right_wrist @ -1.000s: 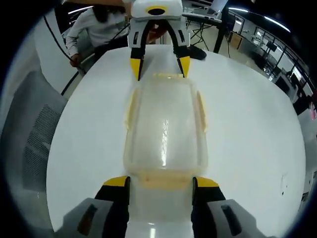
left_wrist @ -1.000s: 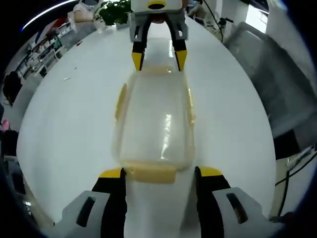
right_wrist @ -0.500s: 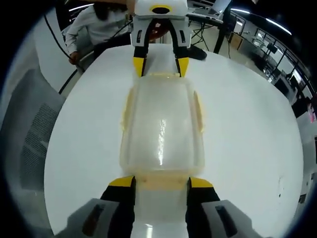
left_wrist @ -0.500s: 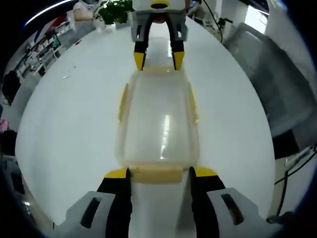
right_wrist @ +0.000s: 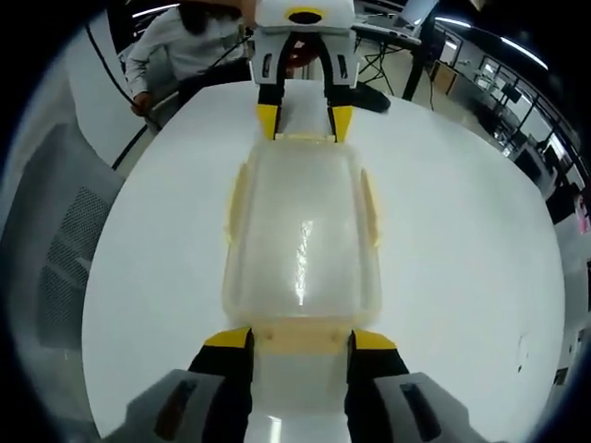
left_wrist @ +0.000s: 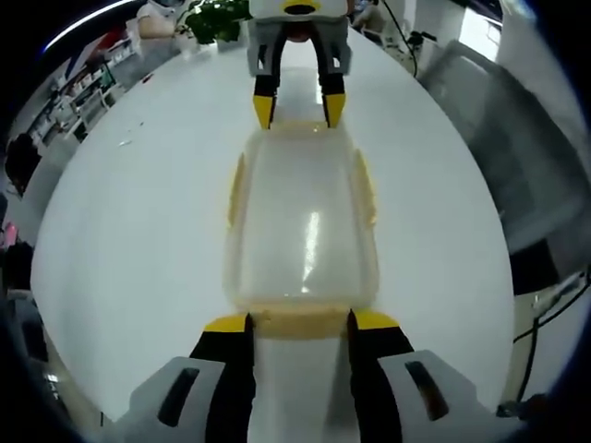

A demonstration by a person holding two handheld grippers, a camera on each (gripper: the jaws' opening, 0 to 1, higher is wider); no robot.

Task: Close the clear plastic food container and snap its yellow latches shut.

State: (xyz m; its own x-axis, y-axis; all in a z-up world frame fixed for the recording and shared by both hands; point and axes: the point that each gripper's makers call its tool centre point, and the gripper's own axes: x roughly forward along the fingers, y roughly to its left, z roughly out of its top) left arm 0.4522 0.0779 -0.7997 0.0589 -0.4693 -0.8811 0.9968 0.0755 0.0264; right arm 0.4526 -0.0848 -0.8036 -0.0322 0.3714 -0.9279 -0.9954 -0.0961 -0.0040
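1. Worktop [left_wrist: 120,231]: white, round-edged, glossy. It carries the clear plastic food container [left_wrist: 303,226] near its middle.

2. Room, left gripper view: a green potted plant [left_wrist: 214,18] stands at 12 o'clock past the worktop's far edge. Shelving with coloured items lies at 10 o'clock. A grey mesh chair back [left_wrist: 517,157] stands at 3 o'clock, off the worktop.

3. Room, right gripper view: a person in a white shirt [right_wrist: 189,46] sits at 11 o'clock beyond the worktop. A grey mesh chair [right_wrist: 60,249] stands at 9 o'clock. Dark framing and glazing run from 1 to 2 o'clock.

4. Container: lid on, long axis running from 6 to 12 o'clock in both views. Yellow latches [left_wrist: 237,189] lie along the long sides. One more yellow latch [left_wrist: 297,322] sits at the near short end.

5. Left tool [left_wrist: 297,321]: the yellow-tipped jaws rise from 6 o'clock, opened about as wide as the end latch. They stand on either side of that latch, close against it. Whether they press it cannot be told.

6. Right tool [right_wrist: 300,339]: jaws set to a similar medium opening. They bracket the yellow latch [right_wrist: 300,338] at the opposite short end. Firm contact cannot be told.

7. Each tool appears in the other's view at 12 o'clock, with its jaw tips at the container's far end.
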